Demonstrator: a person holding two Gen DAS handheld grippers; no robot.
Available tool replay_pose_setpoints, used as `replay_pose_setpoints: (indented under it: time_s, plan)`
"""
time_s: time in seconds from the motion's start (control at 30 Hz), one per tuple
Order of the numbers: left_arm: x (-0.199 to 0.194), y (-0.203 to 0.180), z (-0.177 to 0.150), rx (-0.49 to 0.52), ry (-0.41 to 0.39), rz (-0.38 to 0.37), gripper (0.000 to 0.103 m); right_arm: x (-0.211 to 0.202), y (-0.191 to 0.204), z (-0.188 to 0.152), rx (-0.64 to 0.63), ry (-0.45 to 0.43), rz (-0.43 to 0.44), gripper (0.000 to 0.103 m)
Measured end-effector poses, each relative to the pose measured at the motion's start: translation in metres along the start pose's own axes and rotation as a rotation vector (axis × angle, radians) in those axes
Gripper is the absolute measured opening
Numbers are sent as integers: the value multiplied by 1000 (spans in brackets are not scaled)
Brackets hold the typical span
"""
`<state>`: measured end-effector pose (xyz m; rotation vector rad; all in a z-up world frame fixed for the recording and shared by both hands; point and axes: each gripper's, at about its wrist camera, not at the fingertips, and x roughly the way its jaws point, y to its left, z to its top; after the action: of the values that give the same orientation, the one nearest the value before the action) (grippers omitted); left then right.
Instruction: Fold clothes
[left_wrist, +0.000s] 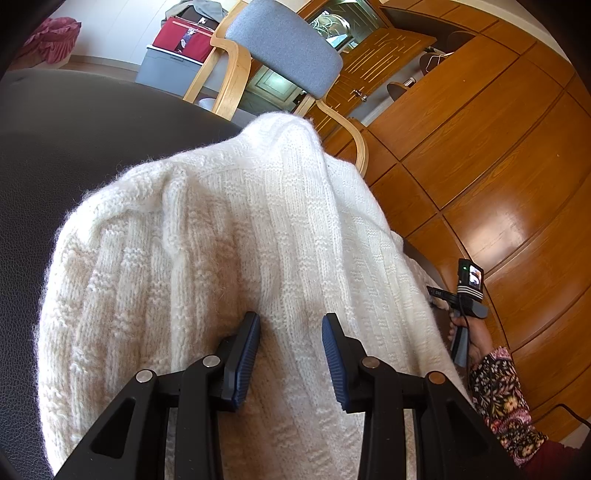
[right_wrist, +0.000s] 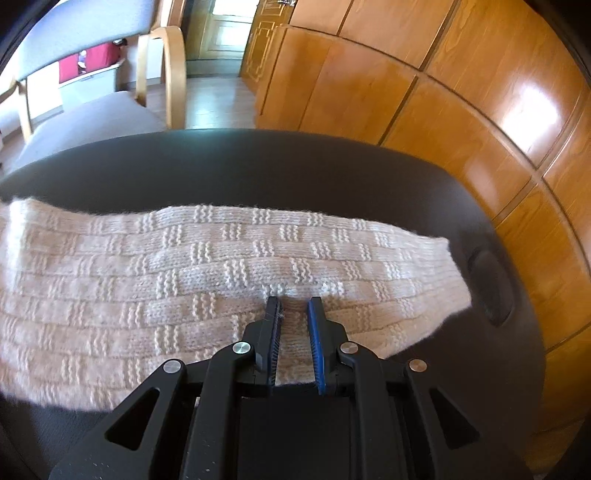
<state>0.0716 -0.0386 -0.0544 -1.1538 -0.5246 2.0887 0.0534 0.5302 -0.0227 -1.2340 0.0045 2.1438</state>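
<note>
Left wrist view: my left gripper (left_wrist: 291, 321) has its blue pads standing apart, with a raised ridge of the cream knitted sweater (left_wrist: 229, 258) running between them; whether the pads actually press the wool I cannot tell from here. The sweater spreads outward from the gripper toward twelve o'clock, draped over the dark surface (left_wrist: 74, 140) and hanging past its edge at about one o'clock. At four o'clock my other hand (left_wrist: 467, 341), in a floral sleeve (left_wrist: 498, 398), grips the handle of the right gripper at the sweater's edge. A chair (left_wrist: 284, 51) with a grey-blue back stands at twelve o'clock, wooden panelling (left_wrist: 498, 166) from one to four.

From the right wrist, my right gripper (right_wrist: 294, 301) has its pads drawn close, pinching a small fold of knit. The sweater lies in a band from nine to three o'clock across the surface, whose far rim curves at twelve.
</note>
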Motion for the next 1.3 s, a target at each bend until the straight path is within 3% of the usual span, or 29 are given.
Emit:
replay_pose_setpoints:
  time_s: [0.27, 0.63, 0.73, 0.77, 0.87, 0.97, 1.03, 1.1, 1.2, 1.3]
  plan:
    - [-1, 0, -1, -8, -1, -9, 35, -4, 8, -2, -45, -11, -80, 16]
    - [-1, 1, -1, -15, -3, -15, 35, 47, 3, 8, -64, -32, -114, 16]
    - [-1, 1, -1, -14, -3, -14, 35, 46, 0, 14, -63, 4, -88, 17]
    - [-1, 2, -1, -14, -4, -15, 35, 39, -2, 16, -37, 17, -66, 17]
    - [-1, 2, -1, -17, -5, -19, 35, 3, 8, 18, 23, -60, 47, 17]
    - [-1, 3, -1, -19, -6, -22, 35, -49, 52, 15, 12, -123, 220, 17]
    - [-1, 3, -1, -21, -7, -25, 35, -80, 91, 9, 41, -126, 474, 21]
    - [-1, 4, -1, -23, -8, -29, 35, -96, 139, 1, 27, -70, 635, 26]
    - [-1, 2, -1, -22, -9, -27, 35, -111, 205, -15, -53, -36, 678, 26]
    - [-2, 3, -1, -25, -11, -32, 35, -113, 254, -29, -161, -69, 561, 26]
